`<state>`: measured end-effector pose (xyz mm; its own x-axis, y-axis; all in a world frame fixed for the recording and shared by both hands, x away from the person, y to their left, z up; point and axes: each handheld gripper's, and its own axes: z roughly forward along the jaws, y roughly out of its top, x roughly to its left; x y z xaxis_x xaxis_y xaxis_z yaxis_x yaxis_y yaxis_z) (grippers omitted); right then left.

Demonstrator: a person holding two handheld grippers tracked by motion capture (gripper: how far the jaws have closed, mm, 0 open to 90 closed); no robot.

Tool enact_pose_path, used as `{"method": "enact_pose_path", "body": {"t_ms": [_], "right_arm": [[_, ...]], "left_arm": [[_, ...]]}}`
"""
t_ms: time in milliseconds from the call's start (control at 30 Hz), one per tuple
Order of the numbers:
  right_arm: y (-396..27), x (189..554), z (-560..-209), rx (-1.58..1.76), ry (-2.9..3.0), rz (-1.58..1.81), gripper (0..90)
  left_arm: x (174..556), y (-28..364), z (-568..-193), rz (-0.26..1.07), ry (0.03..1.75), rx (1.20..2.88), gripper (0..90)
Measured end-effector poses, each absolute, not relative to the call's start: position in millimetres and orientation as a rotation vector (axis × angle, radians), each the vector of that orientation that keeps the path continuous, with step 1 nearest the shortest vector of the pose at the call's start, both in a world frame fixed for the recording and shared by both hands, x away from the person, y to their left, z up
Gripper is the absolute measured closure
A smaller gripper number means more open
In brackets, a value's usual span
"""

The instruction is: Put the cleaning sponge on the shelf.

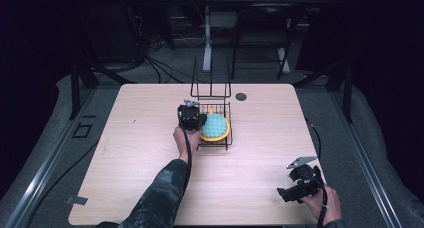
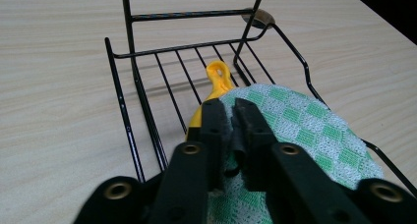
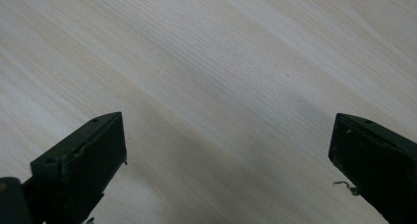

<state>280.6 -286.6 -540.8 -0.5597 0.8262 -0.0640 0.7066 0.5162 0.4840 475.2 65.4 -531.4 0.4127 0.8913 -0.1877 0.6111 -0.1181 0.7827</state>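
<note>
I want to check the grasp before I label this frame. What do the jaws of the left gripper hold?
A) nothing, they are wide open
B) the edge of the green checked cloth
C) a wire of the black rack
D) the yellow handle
B: in the left gripper view the left gripper has its jaws closed on the edge of the green checked cloth, which lies in the black wire rack.

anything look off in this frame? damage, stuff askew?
Nothing damaged or spilled. Only oddity: a green checked cloth lies draped over a yellow dish in the wire rack, with the left tool pinched on its edge. The right tool is open over the bare table.
</note>
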Motion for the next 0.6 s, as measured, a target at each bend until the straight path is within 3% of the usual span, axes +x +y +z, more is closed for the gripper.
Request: {"method": "enact_pose_path", "body": {"t_ms": [133, 267, 600], "right_arm": [[-286.8, 280.4, -540.4, 1.291, 2.472, 0.597, 0.5], [-286.5, 280.5, -540.5, 1.285, 2.474, 0.595, 0.6], [-285.6, 280.7, -540.7, 1.286, 2.483, 0.59, 0.6]], "left_arm": [[474.8, 66.6, -530.5, 0.406, 1.309, 1.834, 58.2], [472.5, 67.7, -528.6, 0.404, 1.305, 1.854, 41.3], [459.6, 80.2, -513.7, 0.431, 1.266, 1.859, 22.0]]}}
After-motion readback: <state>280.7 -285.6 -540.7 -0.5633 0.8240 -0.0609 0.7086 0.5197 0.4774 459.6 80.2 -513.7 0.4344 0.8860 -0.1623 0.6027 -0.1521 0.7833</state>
